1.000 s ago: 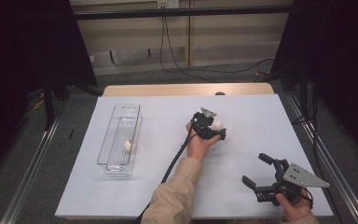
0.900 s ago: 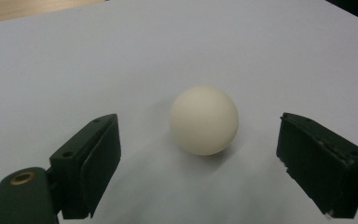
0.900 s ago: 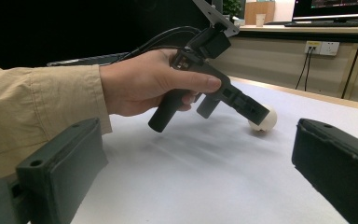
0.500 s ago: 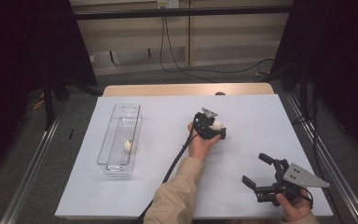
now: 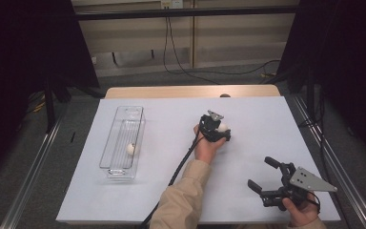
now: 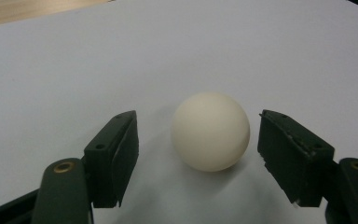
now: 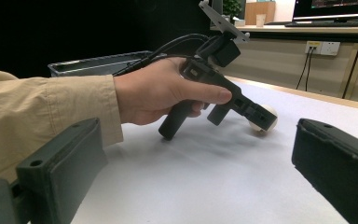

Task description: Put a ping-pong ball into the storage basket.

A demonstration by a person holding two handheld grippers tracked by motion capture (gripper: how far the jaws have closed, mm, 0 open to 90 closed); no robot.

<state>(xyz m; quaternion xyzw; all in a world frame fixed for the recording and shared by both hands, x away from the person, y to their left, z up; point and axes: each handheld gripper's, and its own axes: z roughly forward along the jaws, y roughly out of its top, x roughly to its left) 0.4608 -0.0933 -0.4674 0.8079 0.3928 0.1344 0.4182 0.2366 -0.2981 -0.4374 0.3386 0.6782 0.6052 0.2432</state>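
Right gripper (image 5: 267, 179): nearest the person, at the table's near right corner in the high view, jaws spread wide with nothing between them; a hand holds its grip.
Right gripper view: looks level across the white table (image 7: 205, 186) and shows what the others hide, the left hand (image 7: 163, 91) wrapped round its handle, a beige sleeve (image 7: 37, 107), and the ball low at the far jaw tip.
Left gripper (image 5: 220, 131): mid-table, pointing away from the person and down to the surface; its jaws have just been closing and bracket the ball, with a gap on each side, clearer on the left.
Ball (image 6: 210, 130): cream, resting on the table between the left jaws, nearer the right one; the left gripper view alone shows the gaps.
Ball's axis: round, so no long axis or heading can be told.
Clear bin (image 5: 109, 152): well left of the ball, long axis running near to far, a second white ball (image 5: 131, 148) inside.
Far edge: a wooden strip (image 5: 171, 91) beyond the white surface.
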